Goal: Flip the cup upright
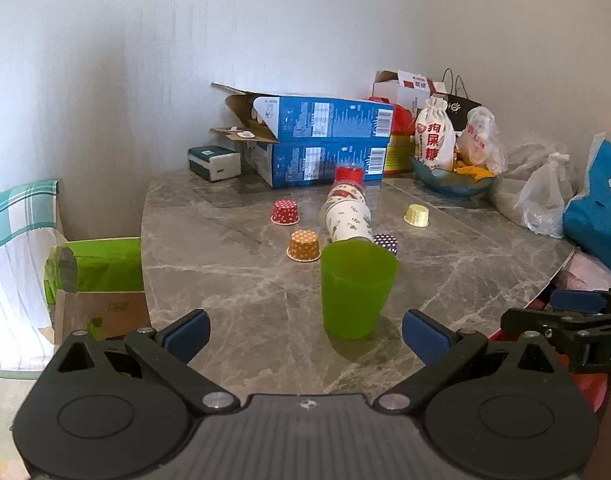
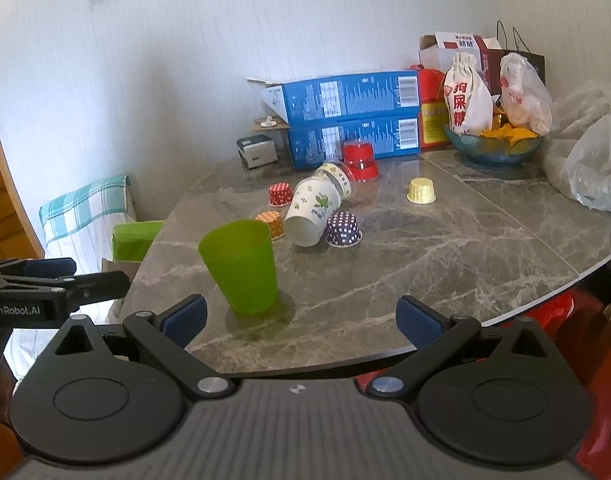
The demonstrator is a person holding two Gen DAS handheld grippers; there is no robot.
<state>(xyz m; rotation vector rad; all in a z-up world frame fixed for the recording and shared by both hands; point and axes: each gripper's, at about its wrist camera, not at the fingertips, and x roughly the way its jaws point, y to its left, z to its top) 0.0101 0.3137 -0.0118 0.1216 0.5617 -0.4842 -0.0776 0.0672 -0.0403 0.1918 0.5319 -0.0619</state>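
Your green cup point(image 1: 357, 288) stood mouth-up on the table point(image 1: 233, 280), so the flip looked done (judging only by how it sat). It was just ahead of your left gripper point(image 1: 305, 334), almost centred between the wide-spread jaws and touching neither. Your right gripper point(image 2: 301, 320), also wide and empty, had the cup ahead to its left, making the left gripper nearer.

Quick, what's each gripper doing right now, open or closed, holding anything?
Left gripper: open, holding nothing; the upright green plastic cup stands just ahead of it.
Right gripper: open, holding nothing.
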